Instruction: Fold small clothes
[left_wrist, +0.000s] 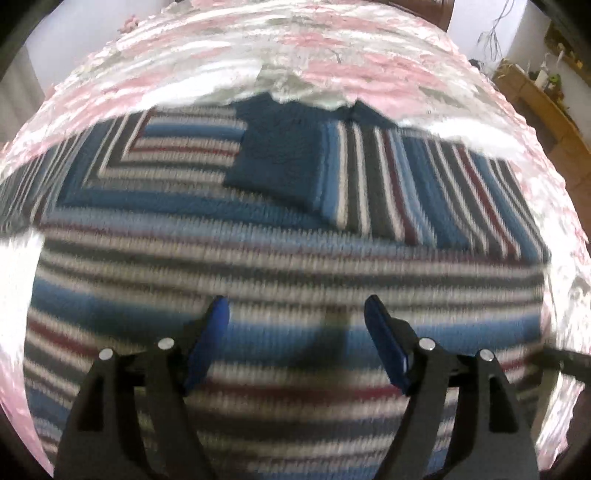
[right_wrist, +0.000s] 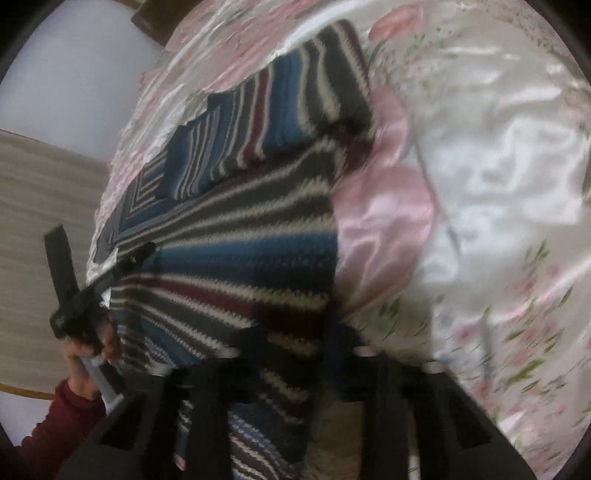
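Left tongs (left_wrist: 295, 314) spread wide, grasping nothing, above blue, white, grey and maroon striped knit sweater (left_wrist: 280, 243) lying on pink floral satin bedspread (left_wrist: 332, 66); right tongs (right_wrist: 295, 350) blurred, grip indeterminate.

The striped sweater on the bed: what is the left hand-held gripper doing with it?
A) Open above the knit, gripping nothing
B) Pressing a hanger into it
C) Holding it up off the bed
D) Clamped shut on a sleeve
A: in the left wrist view the left hand-held gripper has its blue fingers spread apart over the striped sweater, with nothing between them.
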